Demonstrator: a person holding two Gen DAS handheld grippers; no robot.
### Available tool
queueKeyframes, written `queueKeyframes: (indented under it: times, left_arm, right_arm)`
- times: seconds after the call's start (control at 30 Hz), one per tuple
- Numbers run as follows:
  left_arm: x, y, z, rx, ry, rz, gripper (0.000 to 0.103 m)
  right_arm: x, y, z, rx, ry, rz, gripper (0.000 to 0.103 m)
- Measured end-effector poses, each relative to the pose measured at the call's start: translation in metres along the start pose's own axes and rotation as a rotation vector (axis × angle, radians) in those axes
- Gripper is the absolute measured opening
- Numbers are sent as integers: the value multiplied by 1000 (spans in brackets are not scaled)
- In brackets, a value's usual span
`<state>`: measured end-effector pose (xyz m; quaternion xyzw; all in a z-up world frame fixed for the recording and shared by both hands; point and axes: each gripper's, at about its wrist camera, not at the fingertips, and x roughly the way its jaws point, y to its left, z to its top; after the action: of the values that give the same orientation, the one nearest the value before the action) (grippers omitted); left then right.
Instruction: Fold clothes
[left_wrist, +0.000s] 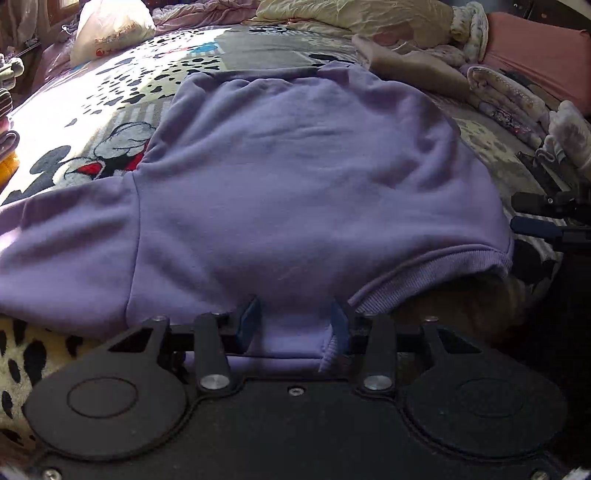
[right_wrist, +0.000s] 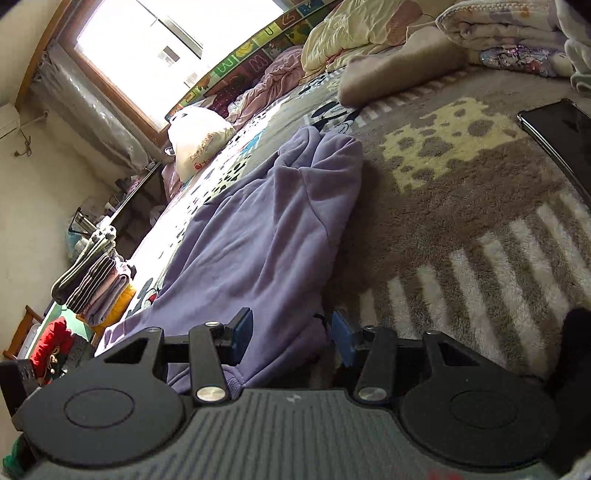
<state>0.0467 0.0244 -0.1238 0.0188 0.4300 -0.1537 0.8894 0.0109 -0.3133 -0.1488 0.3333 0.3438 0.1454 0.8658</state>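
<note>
Left gripper (left_wrist: 293, 321) jaws apart, hem between, unpinched. Right gripper (right_wrist: 291, 334) apart astride the hem edge, no clamp. Soft lilac fleece sweatshirt (left_wrist: 295, 177) flat on patterned plush blanket (right_wrist: 461, 206); light, floppy; grab ribbed hem corners. Folded stack (right_wrist: 96, 284) beyond.

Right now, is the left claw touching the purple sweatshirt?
Touching. The left wrist view shows the purple sweatshirt hem lying between the left claw pads, its ribbed edge against one pad.

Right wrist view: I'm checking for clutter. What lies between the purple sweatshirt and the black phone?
Only bare blanket between sweatshirt and phone, seen in the right wrist view.
</note>
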Motion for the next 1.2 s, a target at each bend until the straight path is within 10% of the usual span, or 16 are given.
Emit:
queueKeyframes:
  times: [0.77, 1.03, 1.2]
  left_arm:
    - [69, 120, 49, -735, -287, -350, 56]
    - [74, 120, 60, -727, -292, -405, 61]
    - [75, 127, 55, -760, -297, -432, 61]
  right_arm:
    - [105, -49, 105, 281, -152, 32, 55]
    - [107, 14, 111, 9, -205, 5, 23]
    - [118, 103, 97, -478, -155, -68, 23]
